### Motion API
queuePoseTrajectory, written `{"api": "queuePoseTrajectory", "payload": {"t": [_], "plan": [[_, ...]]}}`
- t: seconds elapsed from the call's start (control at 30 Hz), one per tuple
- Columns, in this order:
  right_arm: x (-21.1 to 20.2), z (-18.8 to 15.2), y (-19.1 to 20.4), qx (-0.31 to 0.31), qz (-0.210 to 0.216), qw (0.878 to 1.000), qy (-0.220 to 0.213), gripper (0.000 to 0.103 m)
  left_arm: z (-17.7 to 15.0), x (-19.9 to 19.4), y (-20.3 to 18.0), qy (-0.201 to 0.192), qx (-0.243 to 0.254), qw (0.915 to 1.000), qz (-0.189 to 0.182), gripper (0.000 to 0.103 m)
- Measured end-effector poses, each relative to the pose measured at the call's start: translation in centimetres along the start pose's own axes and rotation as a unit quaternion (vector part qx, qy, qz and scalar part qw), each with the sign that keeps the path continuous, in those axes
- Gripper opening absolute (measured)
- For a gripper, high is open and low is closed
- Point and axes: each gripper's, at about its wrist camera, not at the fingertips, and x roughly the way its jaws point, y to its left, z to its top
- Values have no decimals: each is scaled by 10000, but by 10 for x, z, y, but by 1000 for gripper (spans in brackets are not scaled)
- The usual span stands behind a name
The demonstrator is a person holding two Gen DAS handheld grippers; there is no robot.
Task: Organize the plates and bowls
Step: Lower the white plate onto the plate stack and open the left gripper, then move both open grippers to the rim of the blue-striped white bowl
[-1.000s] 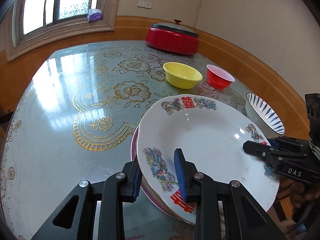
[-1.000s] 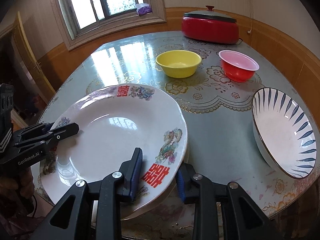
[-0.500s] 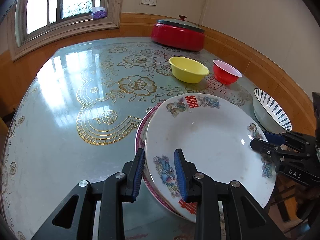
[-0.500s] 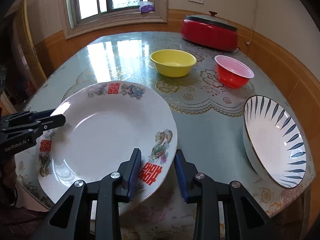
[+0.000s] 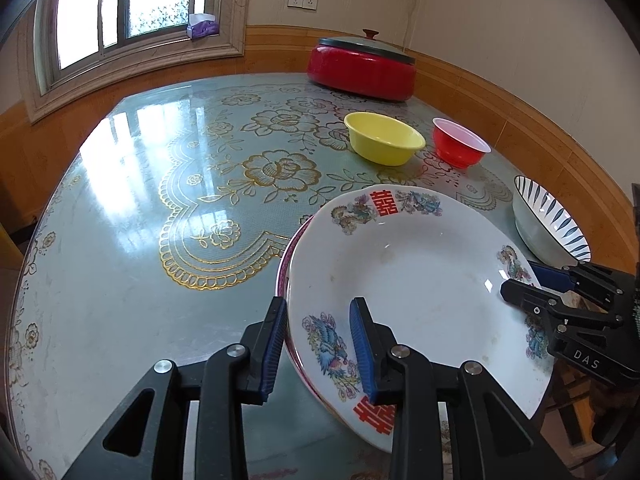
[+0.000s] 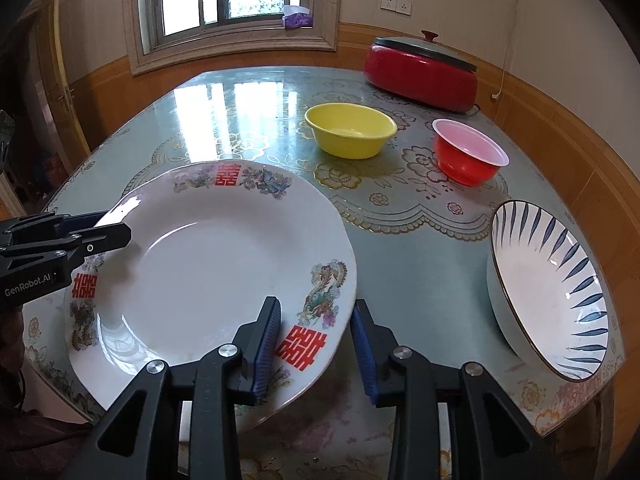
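Beside the striped bowl (image 6: pixel 552 296), left gripper (image 5: pixel 318 312) and right gripper (image 6: pixel 316 312) jaws — part-open — straddle the white plate (image 5: pixel 420 276).

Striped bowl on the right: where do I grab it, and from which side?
Take the striped bowl by its thin rim, one finger inside and one outside. It sits tilted with its opening facing the floral plate, so the raised outer rim is probably the easiest edge; come down from above with the right gripper.

Your left claw (image 5: pixel 320 344) is a matte black plastic frame with triangular cut-outs, round silver screw heads at the pivots, and ribbed blue pads (image 5: pixel 362 350) on its fingers. Your right claw (image 6: pixel 316 344) is built the same; seen from the side it carries white "DAS" lettering, while the left one's side reads "GenRobot.AI".
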Motion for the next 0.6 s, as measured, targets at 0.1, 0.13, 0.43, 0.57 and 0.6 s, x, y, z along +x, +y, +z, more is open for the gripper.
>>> {"api": "queuePoseTrajectory", "payload": {"t": [0.1,0.13,0.43,0.57,0.6], "plan": [[2,2,3,-55,-11,10000,13,36,0,-1,2,-14,-52,10000,52,32],[3,2,4,-45,-15,10000,16,36,0,-1,3,-22,-85,10000,39,32],[4,6,1,-40,49,10000,65,37,4,-11,1,-218,-113,9996,166,40],[2,9,-2,-8,46,10000,-24,37,6,-16,2,-262,-232,9990,264,40],[0,10,-3,-4,48,10000,-54,37,7,-18,2,-292,-272,9988,280,41]]}}
